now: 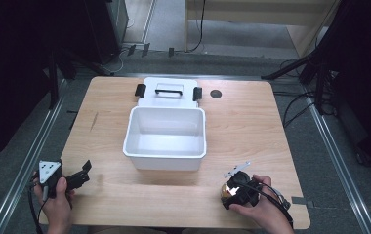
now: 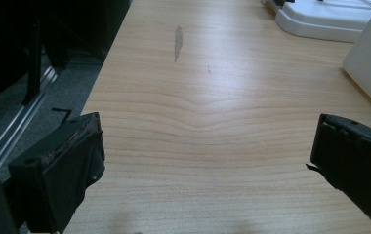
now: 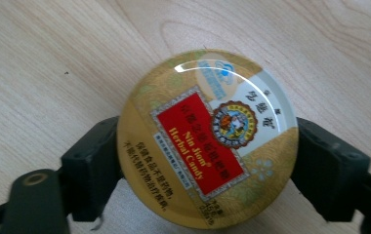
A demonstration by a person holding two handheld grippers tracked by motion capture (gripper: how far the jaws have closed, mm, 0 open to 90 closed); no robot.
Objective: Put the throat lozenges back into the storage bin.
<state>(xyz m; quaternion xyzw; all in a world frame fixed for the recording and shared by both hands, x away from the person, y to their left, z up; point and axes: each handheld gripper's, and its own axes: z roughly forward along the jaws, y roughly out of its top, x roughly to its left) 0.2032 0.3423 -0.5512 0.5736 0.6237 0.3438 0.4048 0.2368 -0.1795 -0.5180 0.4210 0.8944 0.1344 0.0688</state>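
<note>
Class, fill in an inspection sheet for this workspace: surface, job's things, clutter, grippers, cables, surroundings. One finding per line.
Surface: wooden table, grey smear near its left side, dark round spot at the far edge.
Job's things: white bin open and empty, its lid lying behind it; round candy tin.
Clutter: nothing seen.
Grippers: left gripper open over bare wood; right gripper shut on the tin's sides.
Cables: one trails from each gripper; more on the floor beyond.
Surroundings: grey floor, dark stands, metal rails.

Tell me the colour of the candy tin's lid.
Gold, with a red label, on the candy tin; right gripper view shows it best.
</note>
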